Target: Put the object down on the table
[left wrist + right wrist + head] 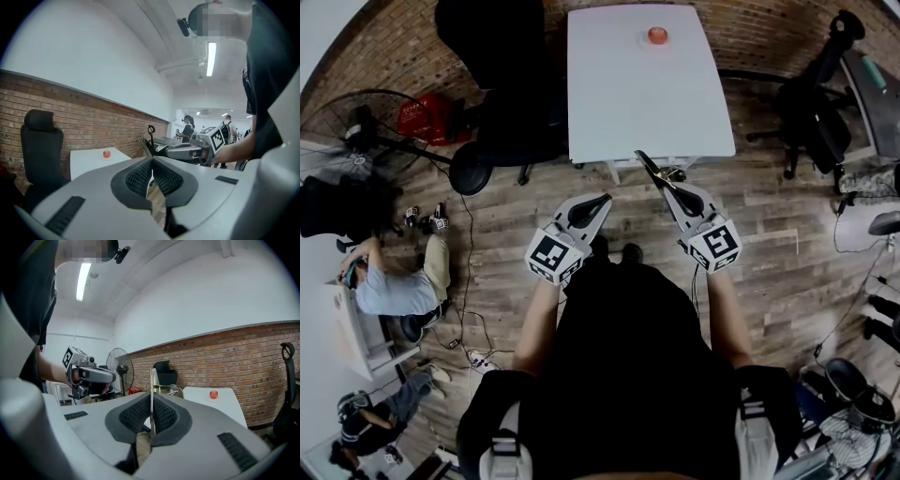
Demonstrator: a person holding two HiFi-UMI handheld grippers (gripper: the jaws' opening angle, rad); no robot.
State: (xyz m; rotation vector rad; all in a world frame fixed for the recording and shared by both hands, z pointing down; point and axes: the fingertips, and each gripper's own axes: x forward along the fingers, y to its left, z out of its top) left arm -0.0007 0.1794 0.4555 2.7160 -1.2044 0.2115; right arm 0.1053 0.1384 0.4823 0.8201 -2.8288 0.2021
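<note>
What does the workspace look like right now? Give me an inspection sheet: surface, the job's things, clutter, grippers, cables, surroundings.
Surface: white table, mostly bare, ahead of both grippers.
Job's things: thin metal utensil, held in the air at the table's near edge, not yet set down.
Clutter: small red object on a white dish at the table's far end.
Grippers: right gripper shut on the utensil; left gripper shut, nothing in it.
Cables: loose cable across the wood floor, left of the person.
Surroundings: brick wall, black office chair, standing fan, red crate, person on the floor.
</note>
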